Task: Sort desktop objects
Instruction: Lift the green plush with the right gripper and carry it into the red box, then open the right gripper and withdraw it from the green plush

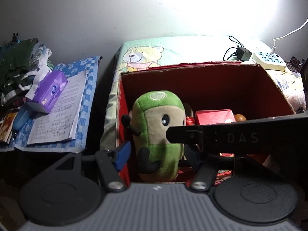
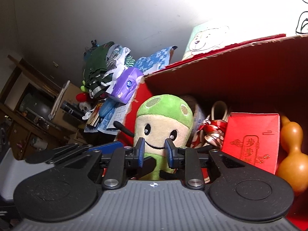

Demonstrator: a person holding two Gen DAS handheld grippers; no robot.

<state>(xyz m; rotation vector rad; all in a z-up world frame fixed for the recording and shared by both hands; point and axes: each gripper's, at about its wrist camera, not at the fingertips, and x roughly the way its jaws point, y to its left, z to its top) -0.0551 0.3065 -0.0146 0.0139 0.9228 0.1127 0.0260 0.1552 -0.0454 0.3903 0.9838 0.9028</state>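
At far left a heap of clothes (image 1: pixel 17 71) sits at the back of the bench (image 1: pixel 84 104), out of the way. In front of it a purple tissue pack (image 1: pixel 48 92) lies across open pages (image 1: pixel 61 111). These look unsorted as yet.

Next comes the red box (image 1: pixel 211 77), open-topped on a bear-print cloth (image 1: pixel 144 55). It seems to be the bin for the sorted things. The plush (image 1: pixel 159 134), green with a beige face, stands upright just inside the box's left wall, so that is where the task's thing is now: within the box and partly below the rim.

The left gripper (image 1: pixel 156 152) straddles the plush with its fingers (image 1: pixel 122 155) spread wide. The blue pad in view is clear of the fabric, so this hand has released or is only guarding the toy. The other finger is hidden behind the right tool's black body.

The right gripper (image 2: pixel 155 151) meets the plush face-on, its fingers (image 2: pixel 141 152) drawn close with the smile showing in the gap. I cannot tell whether they pinch the fabric or sit just before it. Judging by its height, this hand is the one setting the toy down.

To the right, inside the box, lie a ribbon bundle (image 2: pixel 211 130), a red packet (image 2: pixel 252 140) and a gourd (image 2: pixel 290 154), packed against the far side. Beyond the box, a charger (image 1: pixel 243 53) and power strip (image 1: pixel 269 59) rest on the cloth.
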